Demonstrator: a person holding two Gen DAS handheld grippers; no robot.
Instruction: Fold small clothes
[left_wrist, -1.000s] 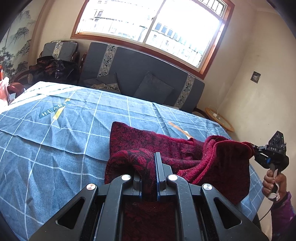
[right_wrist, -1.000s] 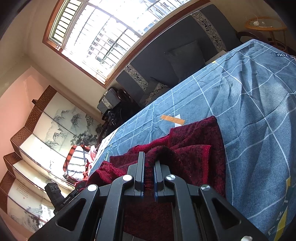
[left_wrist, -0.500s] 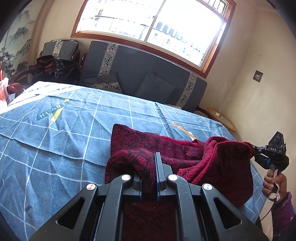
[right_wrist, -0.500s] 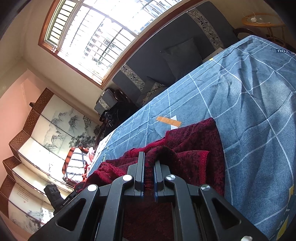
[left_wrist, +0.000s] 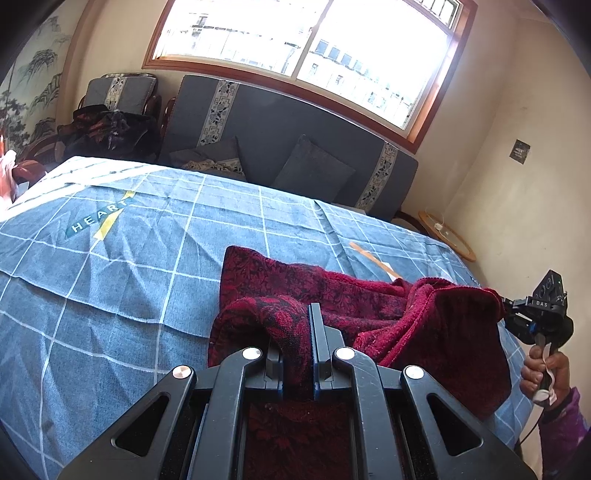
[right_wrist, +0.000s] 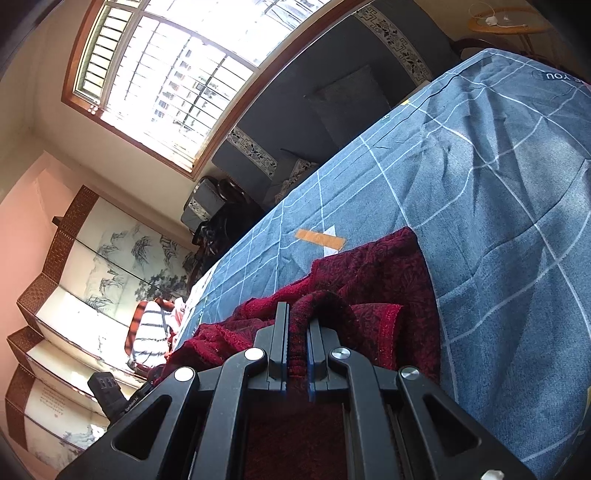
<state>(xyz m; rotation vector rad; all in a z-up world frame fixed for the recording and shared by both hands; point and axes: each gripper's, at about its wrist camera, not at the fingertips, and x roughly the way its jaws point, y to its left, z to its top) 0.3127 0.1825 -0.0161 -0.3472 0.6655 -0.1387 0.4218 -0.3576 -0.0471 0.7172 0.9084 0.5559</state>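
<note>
The dark red garment (left_wrist: 332, 291) lies bunched on the blue checked cloth (left_wrist: 110, 280) (near its front edge). The left gripper (left_wrist: 297, 343) and the right gripper (right_wrist: 297, 339) each clench a fold of it.

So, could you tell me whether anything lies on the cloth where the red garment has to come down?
Nothing visible does: the blue cloth beyond the red garment is bare, and the orange strip lies past its far edge.

- Blue grid-checked cloth bedspread (left_wrist: 122, 280): wide flat area left of crumpled dark-red knit garment (left_wrist: 369, 306) is free.
- Orange tape strip (right_wrist: 320, 238) lies flat beyond garment.
- Dark grey sofa (left_wrist: 295, 147) borders far edge.
</note>
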